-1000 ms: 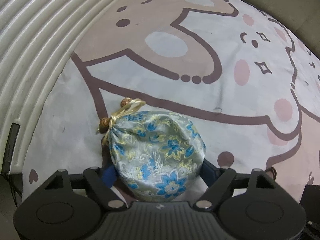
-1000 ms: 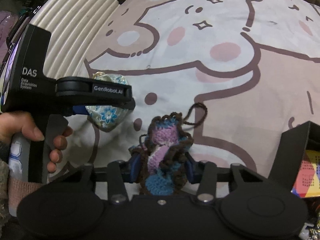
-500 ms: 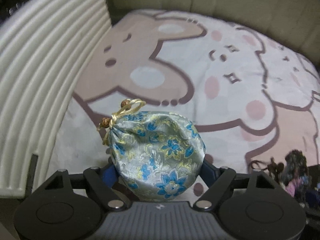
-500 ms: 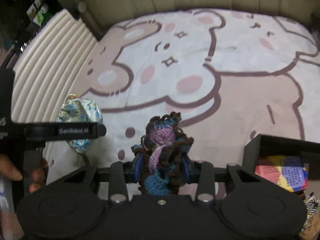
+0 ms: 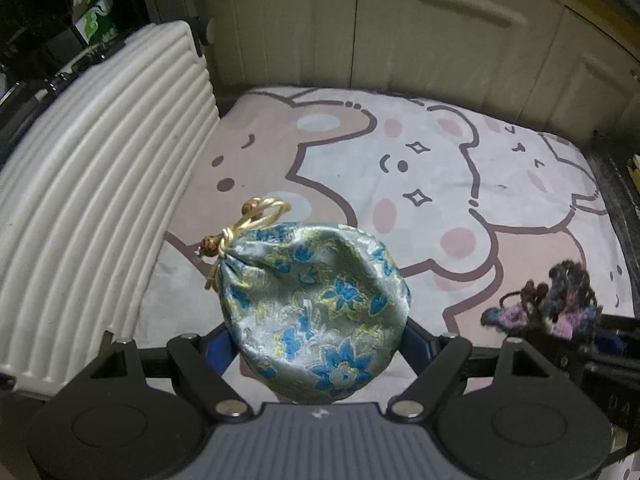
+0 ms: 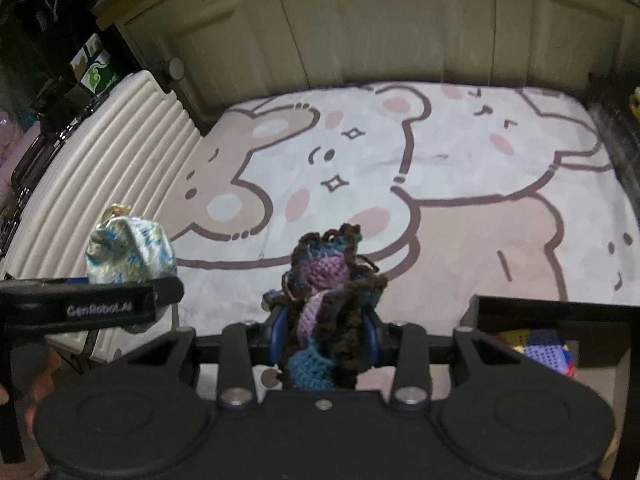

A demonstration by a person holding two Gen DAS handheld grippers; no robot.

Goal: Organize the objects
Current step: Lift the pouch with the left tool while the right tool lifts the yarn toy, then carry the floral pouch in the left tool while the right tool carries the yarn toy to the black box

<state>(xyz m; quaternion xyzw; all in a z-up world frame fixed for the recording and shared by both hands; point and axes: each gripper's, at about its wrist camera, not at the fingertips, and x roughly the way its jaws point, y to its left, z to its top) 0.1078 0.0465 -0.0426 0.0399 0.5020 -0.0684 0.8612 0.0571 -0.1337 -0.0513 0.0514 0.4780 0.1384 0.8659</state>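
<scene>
1. While both grippers hang above the cartoon-bear mat (image 5: 400,168), the left gripper (image 5: 316,344) has its jaws spread wide around a blue and gold floral drawstring pouch (image 5: 316,304), with the blue pads pressed against its two sides.
2. In the left wrist view the pouch fills the lower centre of the frame, clear of the mat beneath it, its gathered neck turned to the upper left.
3. A yellow cord (image 5: 264,216) with wooden beads ties that neck and loops up and to the left.
4. The right gripper (image 6: 324,336) has its jaws set narrower, clamped on a crocheted piece (image 6: 328,300) of brown, purple and blue yarn that stands up between them in the lower centre of the right wrist view.
5. At the left edge of that same view the left gripper shows from the side, and the pouch sits above its dark bar.
6. A ribbed white panel (image 5: 92,208) runs along the left of both views, next to the mat.
7. At the lower right of the right wrist view stands a black box (image 6: 552,312), with something coloured yellow, blue and red inside it.
8. Pale cabinet doors (image 6: 380,24) fill the top of both frames.
</scene>
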